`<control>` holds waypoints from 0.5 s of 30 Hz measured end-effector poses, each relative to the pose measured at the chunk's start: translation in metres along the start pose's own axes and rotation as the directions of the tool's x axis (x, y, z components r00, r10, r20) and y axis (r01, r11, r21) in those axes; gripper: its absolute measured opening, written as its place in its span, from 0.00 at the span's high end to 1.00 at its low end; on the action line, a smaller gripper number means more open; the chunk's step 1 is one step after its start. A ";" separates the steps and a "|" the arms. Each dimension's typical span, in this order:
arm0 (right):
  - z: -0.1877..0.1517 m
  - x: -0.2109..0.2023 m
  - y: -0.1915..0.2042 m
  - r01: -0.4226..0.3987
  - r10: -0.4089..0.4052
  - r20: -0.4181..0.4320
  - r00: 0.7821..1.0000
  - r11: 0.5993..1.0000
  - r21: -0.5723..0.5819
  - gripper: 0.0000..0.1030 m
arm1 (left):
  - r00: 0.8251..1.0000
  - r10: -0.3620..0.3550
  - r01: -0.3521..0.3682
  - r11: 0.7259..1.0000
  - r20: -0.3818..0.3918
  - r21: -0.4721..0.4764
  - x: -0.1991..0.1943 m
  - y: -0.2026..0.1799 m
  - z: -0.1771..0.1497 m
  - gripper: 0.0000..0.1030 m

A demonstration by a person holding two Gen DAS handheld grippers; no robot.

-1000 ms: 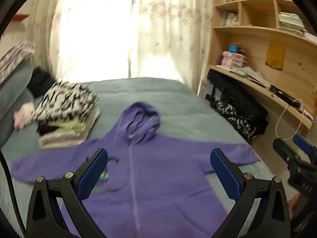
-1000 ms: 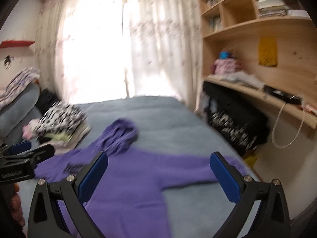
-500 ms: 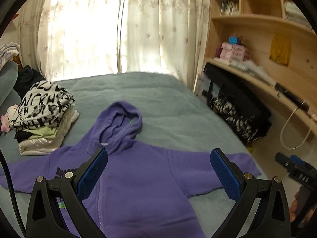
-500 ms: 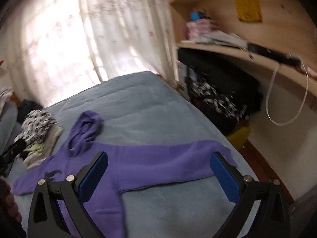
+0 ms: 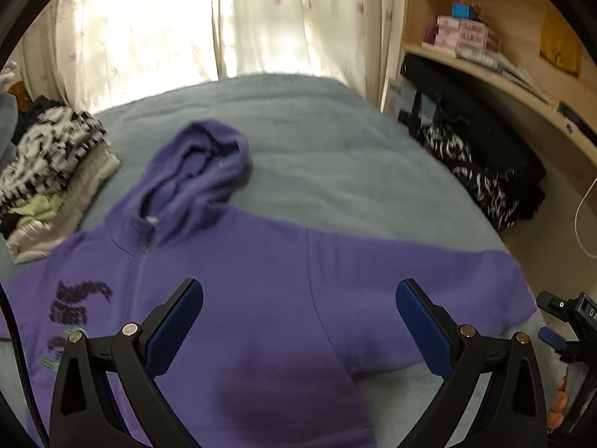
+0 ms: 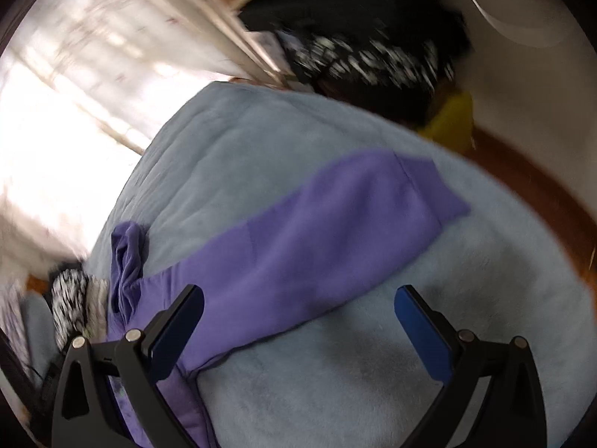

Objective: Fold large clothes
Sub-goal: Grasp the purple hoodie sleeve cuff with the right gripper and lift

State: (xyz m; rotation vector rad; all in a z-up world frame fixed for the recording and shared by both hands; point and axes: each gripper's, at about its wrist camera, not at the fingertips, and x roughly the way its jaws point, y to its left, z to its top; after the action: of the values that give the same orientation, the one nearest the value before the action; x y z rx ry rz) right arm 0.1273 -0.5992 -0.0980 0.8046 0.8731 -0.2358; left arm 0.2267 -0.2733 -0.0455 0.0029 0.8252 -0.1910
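Observation:
A purple zip-up hoodie [image 5: 261,272] lies face up and spread flat on the grey-blue bed [image 5: 335,156], hood pointing to the window. My left gripper [image 5: 298,321] hovers open above its chest and right shoulder, holding nothing. In the right wrist view the hoodie's right sleeve [image 6: 317,239] stretches out toward the bed's edge. My right gripper [image 6: 298,324] stands open just above that sleeve's lower edge, empty. The right gripper [image 5: 563,321] also shows at the right edge of the left wrist view, with fingers of a hand under it.
A stack of folded clothes [image 5: 48,171] with a black-and-white top sits at the bed's left. Black bags [image 5: 481,156] stand on the floor to the right, under a wooden shelf [image 5: 522,86]. Curtains [image 5: 186,26] hang behind the bed. A wood floor [image 6: 541,194] borders the bed.
Both grippers have dropped lower and closer to the hoodie. The right gripper has tilted down and swung over the right sleeve. Both stay open.

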 end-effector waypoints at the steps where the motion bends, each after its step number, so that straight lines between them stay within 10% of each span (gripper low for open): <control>1: -0.001 0.006 -0.008 0.000 0.000 -0.005 1.000 1.000 0.025 0.01 | 1.000 -0.004 0.004 1.000 -0.009 -0.001 0.007 -0.002 -0.002 0.01; 10: 0.003 0.043 -0.031 0.024 -0.027 0.033 0.999 0.996 0.090 0.15 | 0.997 -0.005 0.006 1.000 -0.076 0.005 0.062 -0.022 -0.019 0.01; 15: 0.016 0.056 -0.037 0.053 -0.061 0.055 0.997 0.990 0.131 0.45 | 0.996 -0.031 0.029 0.999 -0.084 -0.019 0.078 -0.026 -0.019 0.05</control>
State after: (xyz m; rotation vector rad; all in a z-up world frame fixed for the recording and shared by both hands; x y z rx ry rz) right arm 0.1546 -0.6288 -0.1539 0.8893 0.8319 -0.3678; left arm 0.2597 -0.3104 -0.1133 -0.0183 0.9116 -0.2129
